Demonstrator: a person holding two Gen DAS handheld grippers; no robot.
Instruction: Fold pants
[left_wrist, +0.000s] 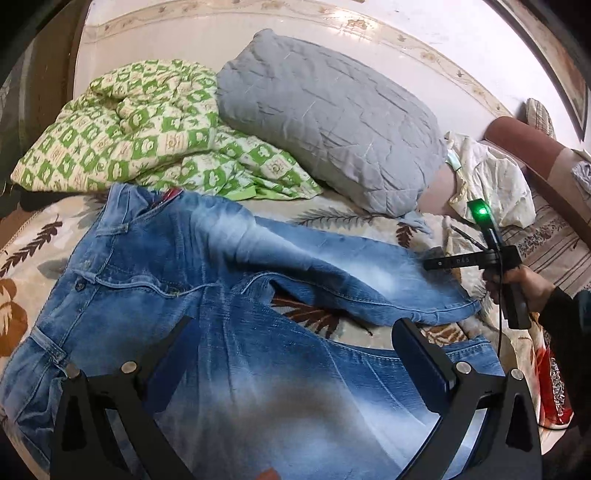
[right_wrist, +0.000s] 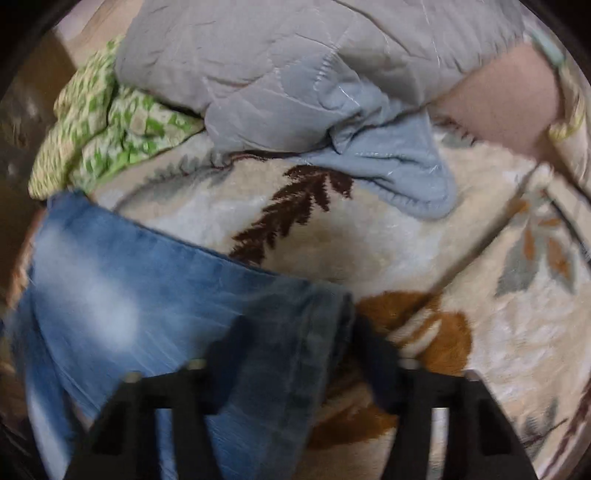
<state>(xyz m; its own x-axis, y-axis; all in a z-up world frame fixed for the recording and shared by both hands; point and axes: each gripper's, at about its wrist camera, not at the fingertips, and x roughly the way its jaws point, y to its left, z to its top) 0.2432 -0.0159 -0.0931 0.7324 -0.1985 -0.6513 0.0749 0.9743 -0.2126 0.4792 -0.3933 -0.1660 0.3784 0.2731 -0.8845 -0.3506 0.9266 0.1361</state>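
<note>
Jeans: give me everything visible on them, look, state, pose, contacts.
The jeans are faded blue denim with pale bleached patches, lying flat and unfolded on the leaf-patterned blanket. The waistband points toward the green checked quilt, and a red label shows inside it. The legs are spread apart, with blanket visible between them. The left tongs are open above the near leg. The right tongs are open around the far leg's hem; contact cannot be judged because the right wrist view is blurred.

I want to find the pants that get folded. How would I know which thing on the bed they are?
Look at the bed with the leaf-patterned blanket. In front of the grey pillow and the green checkered quilt lie the jeans, spread flat. They are the only faded blue denim there, with two legs, seams and a waistband.
</note>
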